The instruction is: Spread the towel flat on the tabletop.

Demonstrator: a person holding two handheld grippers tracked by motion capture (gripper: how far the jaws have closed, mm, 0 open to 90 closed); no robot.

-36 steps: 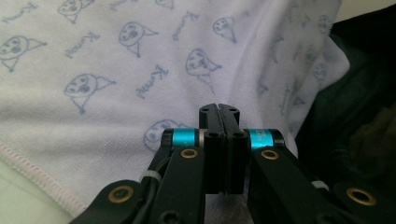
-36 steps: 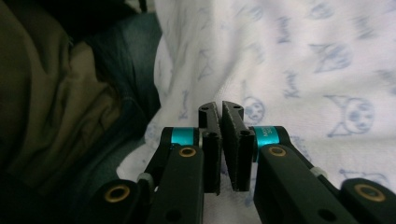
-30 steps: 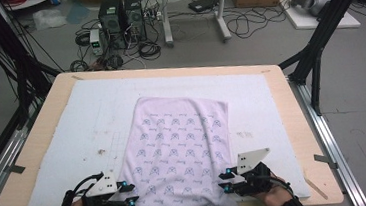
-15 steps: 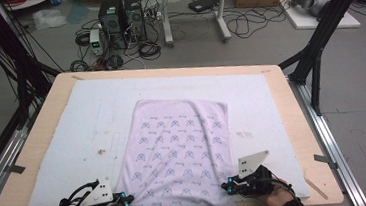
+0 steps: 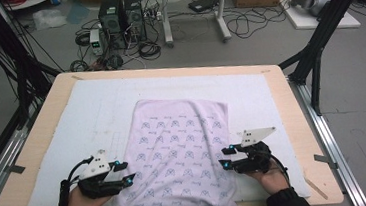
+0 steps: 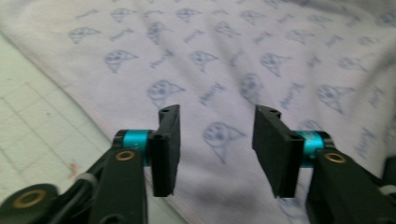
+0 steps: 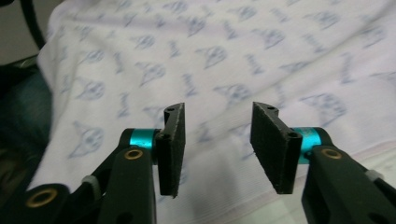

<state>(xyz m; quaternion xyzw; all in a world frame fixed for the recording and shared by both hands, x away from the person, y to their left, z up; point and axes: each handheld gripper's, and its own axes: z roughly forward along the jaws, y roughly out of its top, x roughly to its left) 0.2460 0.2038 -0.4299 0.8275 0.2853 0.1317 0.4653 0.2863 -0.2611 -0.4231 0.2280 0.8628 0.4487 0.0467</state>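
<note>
Cloth: a pale lilac printed cloth (image 5: 180,153) with small blue motifs lies spread flat on the white mat (image 5: 72,122), its near edge hanging over the front of the worktop (image 5: 32,121).
Left gripper: the left gripper (image 5: 123,172) sits at the cloth's left edge near the front; its fingers have just been opening and stand apart, with nothing pinched between them.
Left gripper view: the two black fingers (image 6: 167,148) hover over the cloth (image 6: 233,70), with the gridded mat (image 6: 37,121) to their left.
Right gripper: the right gripper (image 5: 226,157) sits at the cloth's right edge near the front; its fingers have also just been opening and grip nothing.
Right gripper view: the spread fingers (image 7: 275,144) hang above the patterned cloth (image 7: 210,51), whose hemmed edge runs just below them.
Hands: a person's hand holds each gripper from the bottom of the high view.
</note>
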